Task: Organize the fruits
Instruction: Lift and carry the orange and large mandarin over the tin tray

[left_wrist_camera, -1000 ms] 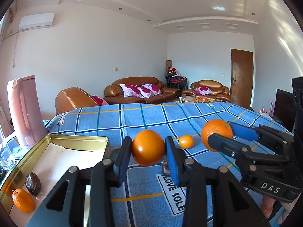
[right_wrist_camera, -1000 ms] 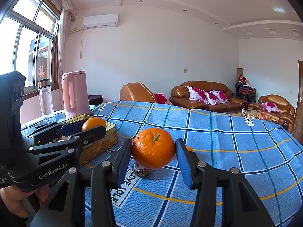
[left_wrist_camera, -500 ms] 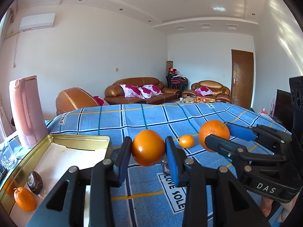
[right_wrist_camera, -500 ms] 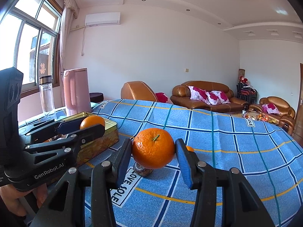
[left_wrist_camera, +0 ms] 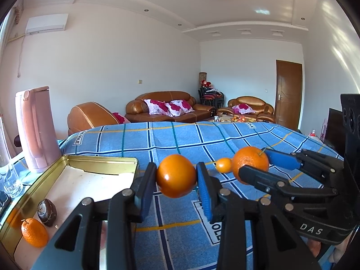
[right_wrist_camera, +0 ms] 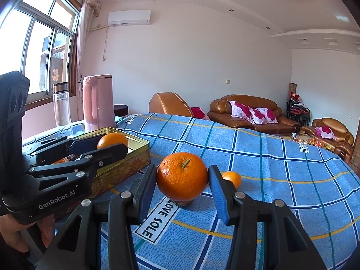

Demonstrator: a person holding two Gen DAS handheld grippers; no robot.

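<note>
My left gripper (left_wrist_camera: 176,178) is shut on a smooth orange (left_wrist_camera: 176,175), held above the blue checked cloth just right of the gold tin (left_wrist_camera: 101,160). My right gripper (right_wrist_camera: 182,176) is shut on an orange with a stem (right_wrist_camera: 182,176), also held above the cloth. Each gripper shows in the other's view, the right one (left_wrist_camera: 254,165) at right and the left one (right_wrist_camera: 108,144) at left over the tin. The tin holds a small orange (left_wrist_camera: 34,232) and a brown round fruit (left_wrist_camera: 47,209). A small orange (right_wrist_camera: 231,178) and a brown fruit (right_wrist_camera: 183,202) lie on the cloth.
A pink kettle (left_wrist_camera: 37,130) and a clear bottle (right_wrist_camera: 61,108) stand behind the tin at the table's left. A glass (left_wrist_camera: 12,180) stands by the tin's left rim. Sofas stand beyond the table's far edge.
Both grippers have drifted slightly left toward the tin, each still holding its orange. More of the tin's floor shows in the left wrist view.
</note>
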